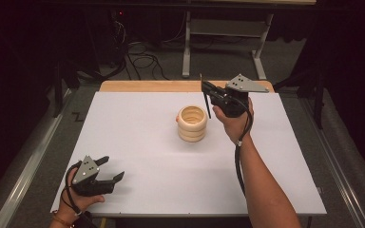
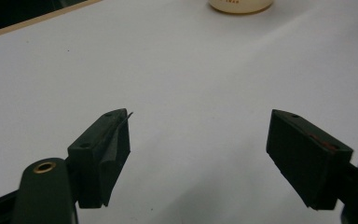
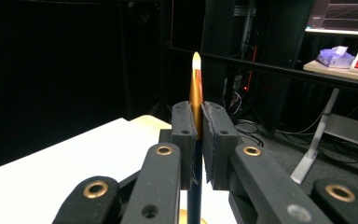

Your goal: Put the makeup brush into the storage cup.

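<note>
Paintbrush (image 3: pixel 196 88): we find it clamped upright between the jaws of the right gripper (image 3: pixel 196 122), gold ferrule and pale tip above the pads, dark handle running down below them. In the high view the handle hangs beside the wooden holder, not inside it.

Left gripper (image 1: pixel 109 169): we note it resting at the near left corner of the white table (image 1: pixel 138 166), jaws spread wide with nothing between them. It is well apart from the work, so we see no collision risk from it.

Grip on the brush: we judge the hold narrow, pads meeting on a thin round shaft. A knock on the handle could swing the brush in the pads or slide it down through them.

Wooden holder (image 1: pixel 192 123): a stack of pale rings with an open mouth, free-standing near the table's middle, just left of the hanging handle.

Entry risk: if the handle comes down off-centre, we expect it to strike the rim; the holder looks light and unsecured, so it may shift or tip.

Release risk: letting go before the handle end is inside the mouth could drop the brush onto the table.

Far background: desk legs (image 1: pixel 186 47) and loose cables (image 1: pixel 142 61) lie beyond the table, clear of the work.
</note>
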The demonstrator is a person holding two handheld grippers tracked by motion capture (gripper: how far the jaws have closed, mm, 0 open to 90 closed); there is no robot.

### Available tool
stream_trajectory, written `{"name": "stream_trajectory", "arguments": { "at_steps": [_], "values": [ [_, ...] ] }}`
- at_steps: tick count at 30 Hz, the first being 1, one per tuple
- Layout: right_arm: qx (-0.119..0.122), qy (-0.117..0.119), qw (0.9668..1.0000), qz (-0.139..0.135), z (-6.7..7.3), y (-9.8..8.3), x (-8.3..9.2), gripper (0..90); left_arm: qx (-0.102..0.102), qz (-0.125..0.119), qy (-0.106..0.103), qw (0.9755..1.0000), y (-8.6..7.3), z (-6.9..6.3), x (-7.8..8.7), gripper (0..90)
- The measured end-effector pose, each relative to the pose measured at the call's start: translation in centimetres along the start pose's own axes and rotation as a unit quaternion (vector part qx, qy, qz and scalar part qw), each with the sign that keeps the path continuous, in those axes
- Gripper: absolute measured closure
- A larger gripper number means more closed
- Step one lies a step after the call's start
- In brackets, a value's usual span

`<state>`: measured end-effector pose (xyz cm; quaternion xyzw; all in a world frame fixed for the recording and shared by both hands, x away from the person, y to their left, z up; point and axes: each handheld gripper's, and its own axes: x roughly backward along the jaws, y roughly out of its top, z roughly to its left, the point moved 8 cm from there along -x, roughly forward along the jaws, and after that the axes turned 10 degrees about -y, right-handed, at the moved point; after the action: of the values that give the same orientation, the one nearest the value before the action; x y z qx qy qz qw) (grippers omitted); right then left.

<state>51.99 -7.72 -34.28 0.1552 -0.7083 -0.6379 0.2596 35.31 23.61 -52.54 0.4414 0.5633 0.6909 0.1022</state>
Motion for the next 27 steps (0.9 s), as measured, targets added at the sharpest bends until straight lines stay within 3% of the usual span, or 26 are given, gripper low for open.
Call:
{"name": "stream_trajectory", "arguments": {
  "at_steps": [11, 27],
  "values": [
    [-0.015, -0.003, 0.9999, 0.004, -0.1, -0.4, -1.3, 85.6, 0.001, -0.002, -0.003, 1.0000, 0.0, 0.0, 0.0, 22.2],
    [-0.011, 0.010, 0.9998, 0.009, 1.1, -0.8, -3.3, 85.6, 0.003, -0.003, -0.006, 1.0000, 0.0, 0.0, -0.1, 21.7]
  ]
}}
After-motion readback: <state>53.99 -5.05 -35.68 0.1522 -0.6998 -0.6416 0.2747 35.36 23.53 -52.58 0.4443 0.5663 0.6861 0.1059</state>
